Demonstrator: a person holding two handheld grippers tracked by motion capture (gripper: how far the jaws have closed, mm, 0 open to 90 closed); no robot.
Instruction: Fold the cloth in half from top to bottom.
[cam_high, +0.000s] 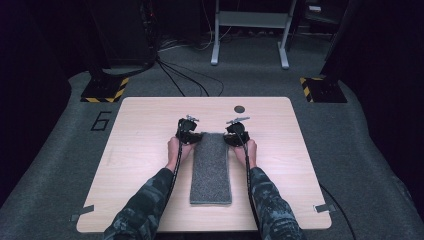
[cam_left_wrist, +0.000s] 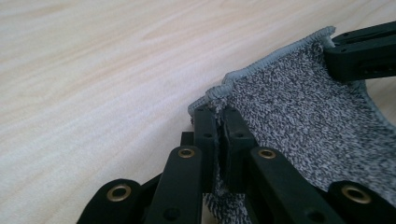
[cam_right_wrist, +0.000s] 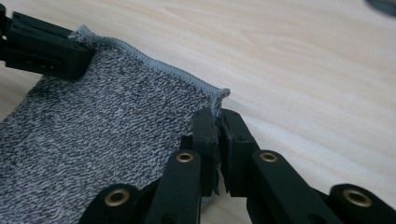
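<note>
Pinching the far corners of a grey towel (cam_high: 211, 167), the left tool (cam_left_wrist: 222, 122) and right tool (cam_right_wrist: 217, 122) each have jaws pressed together on its hem. The towel lies lengthwise at the centre of the wooden surface (cam_high: 140, 165), below a dark disc (cam_high: 239, 109).

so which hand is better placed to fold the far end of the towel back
Neither alone: the left gripper and right gripper are each shut on a far corner of the grey towel, level with each other, so likely both lift together.
</note>
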